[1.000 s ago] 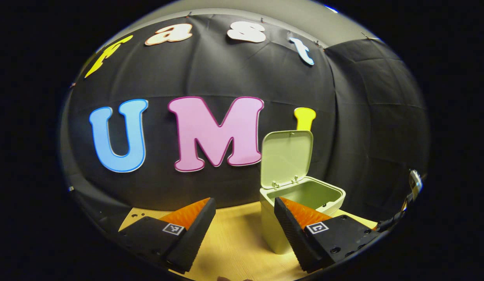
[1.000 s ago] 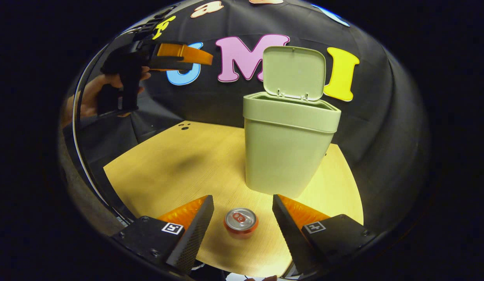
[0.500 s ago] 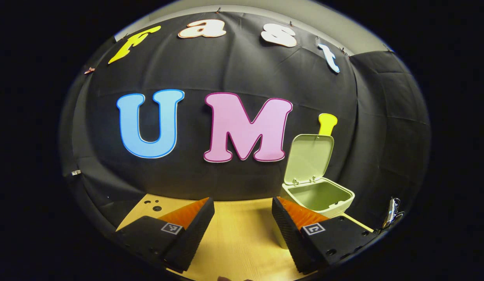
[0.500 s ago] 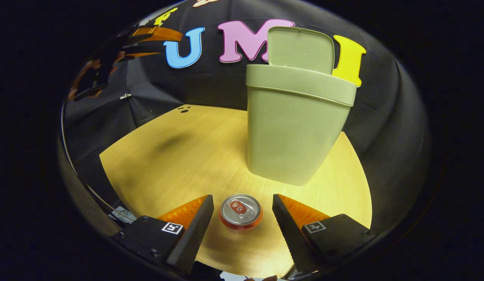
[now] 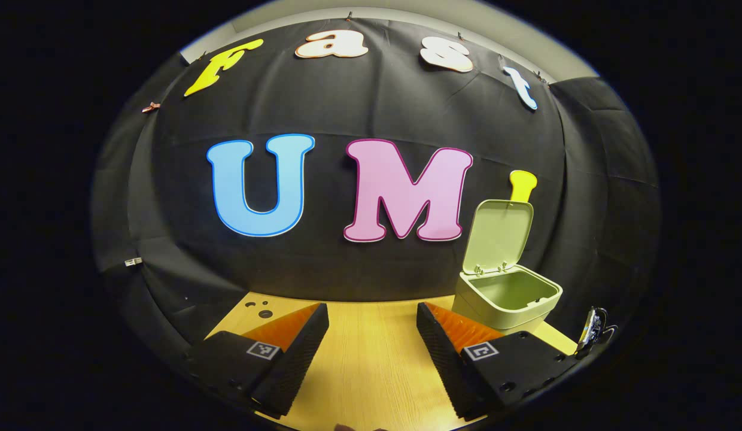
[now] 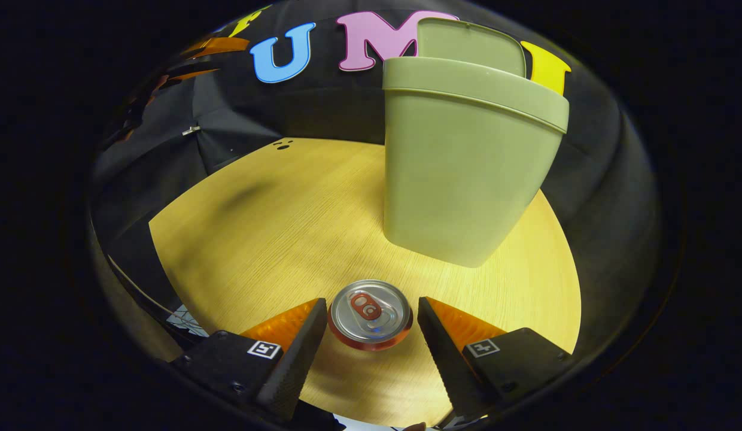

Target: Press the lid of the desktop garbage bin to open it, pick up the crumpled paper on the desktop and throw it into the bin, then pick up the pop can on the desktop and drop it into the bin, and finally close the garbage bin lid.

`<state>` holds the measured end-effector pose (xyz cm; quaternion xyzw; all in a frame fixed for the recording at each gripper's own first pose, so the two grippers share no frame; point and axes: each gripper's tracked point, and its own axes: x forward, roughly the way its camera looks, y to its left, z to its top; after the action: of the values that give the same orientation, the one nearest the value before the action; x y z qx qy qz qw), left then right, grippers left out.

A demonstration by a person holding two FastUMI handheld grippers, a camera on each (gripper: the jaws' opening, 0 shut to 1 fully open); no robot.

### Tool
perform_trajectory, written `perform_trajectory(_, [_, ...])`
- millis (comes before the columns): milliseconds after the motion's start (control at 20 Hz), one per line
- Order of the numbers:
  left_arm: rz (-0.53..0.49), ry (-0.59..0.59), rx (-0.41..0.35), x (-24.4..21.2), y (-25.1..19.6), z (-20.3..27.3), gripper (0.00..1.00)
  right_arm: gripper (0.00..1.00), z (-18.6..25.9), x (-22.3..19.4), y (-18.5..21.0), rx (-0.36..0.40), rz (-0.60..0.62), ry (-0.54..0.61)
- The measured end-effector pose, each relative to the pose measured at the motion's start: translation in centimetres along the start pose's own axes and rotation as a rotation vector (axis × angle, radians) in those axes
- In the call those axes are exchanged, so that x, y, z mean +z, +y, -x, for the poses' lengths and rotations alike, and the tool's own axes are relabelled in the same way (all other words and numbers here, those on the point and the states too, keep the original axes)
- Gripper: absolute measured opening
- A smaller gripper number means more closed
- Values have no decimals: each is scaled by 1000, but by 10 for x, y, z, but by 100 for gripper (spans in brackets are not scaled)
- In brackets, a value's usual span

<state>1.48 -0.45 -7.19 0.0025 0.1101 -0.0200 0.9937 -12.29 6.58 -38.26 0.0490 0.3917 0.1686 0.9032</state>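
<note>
Aluminium catches the light as a can [image 6: 370, 313] stands upright on the wooden desk [image 6: 275, 239], its top between the spread fingers of the right tongs [image 6: 370, 326], which touch nothing yet. Just beyond it, toward the far right, stands the green bin [image 6: 461, 173], its lid [image 6: 470, 45] tipped up and back. No crumpled paper lies on the visible desk, so the step in hand appears to be the can pickup. Done well, it likely means lowering the tongs until the fingers flank the can's wall rather than its rim, keeping it centred, then squeezing evenly; a thin, smooth can may slip or dent under a lopsided grip. Lifting straight up before swinging over the bin rim should keep it clear of the near wall.

From the left gripper view, the left tongs [image 5: 371, 347] hang spread and empty above the desk, well apart from the bin [image 5: 507, 296], which sits to the right with its mouth open and its lid [image 5: 498, 234] raised.
</note>
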Motion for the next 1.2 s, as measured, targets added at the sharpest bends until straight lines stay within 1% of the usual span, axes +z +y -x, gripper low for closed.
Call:
perform_trajectory(100, [2, 1, 6, -1, 4, 2, 96, 96, -4, -4, 2, 3, -4, 16])
perform_trajectory(150, [4, 1, 7, -2, 5, 3, 96, 95, -6, -10, 0, -9, -8, 44])
perform_trajectory(250, [11, 4, 9, -4, 7, 3, 96, 83, -5, -8, 1, -8, -36, 42])
perform_trajectory(400, [14, 3, 10, -5, 10, 3, 96, 83, -2, -6, 1, -15, -34, 43])
perform_trajectory(600, [11, 2, 7, -8, 12, 3, 96, 82, 10, 7, -1, -32, -16, 11])
perform_trajectory(750, [21, 7, 3, -12, 15, 3, 96, 82, 26, 32, 1, -31, -25, -34])
perform_trajectory(1050, [33, 5, -12, -14, 18, -2, 96, 83, 73, 116, 3, -28, -19, -181])
perform_trajectory(1200, [34, 4, -19, -14, 18, -2, 96, 82, 87, 152, 6, -18, -37, -226])
